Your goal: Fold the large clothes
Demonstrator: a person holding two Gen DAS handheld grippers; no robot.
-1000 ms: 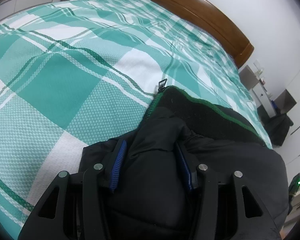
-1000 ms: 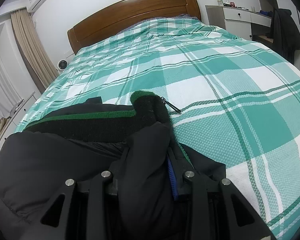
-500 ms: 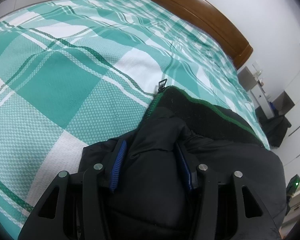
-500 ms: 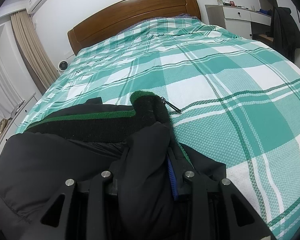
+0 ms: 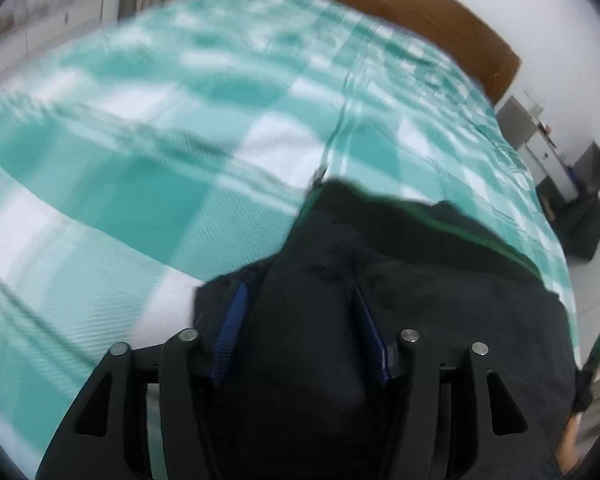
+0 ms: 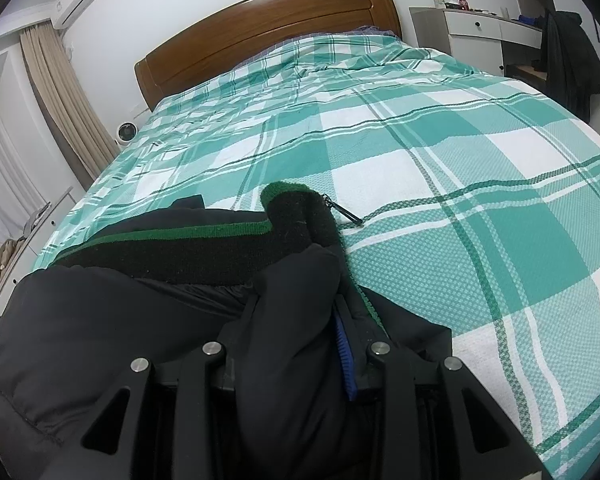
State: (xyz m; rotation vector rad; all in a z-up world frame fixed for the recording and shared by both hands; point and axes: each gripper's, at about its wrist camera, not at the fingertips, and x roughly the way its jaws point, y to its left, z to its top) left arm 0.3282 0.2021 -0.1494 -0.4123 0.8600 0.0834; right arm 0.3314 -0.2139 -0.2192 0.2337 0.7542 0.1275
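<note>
A black padded jacket point(image 6: 100, 320) with a green-striped knit collar point(image 6: 204, 240) lies at the near edge of a teal and white checked bed cover point(image 6: 460, 160). Its zipper pull point(image 6: 346, 214) rests on the cover just past the collar. My right gripper point(image 6: 292, 320) is shut on a bunched fold of the jacket; only its right blue pad shows. In the blurred left wrist view, my left gripper point(image 5: 300, 300) has a thick fold of the jacket point(image 5: 420, 300) filling the gap between its blue pads, and its jaws are opening.
A brown wooden headboard point(image 6: 268, 28) closes the far end of the bed. To the right stand a white desk point(image 6: 480, 28) and a hanging dark garment point(image 6: 568, 60). On the left are a beige curtain point(image 6: 60, 92) and a small round fan point(image 6: 126, 132).
The left wrist view has turned blurry and shifted as the left gripper lifts with the jacket fold; its pads stand slightly wider apart. The right gripper's view is unchanged.
</note>
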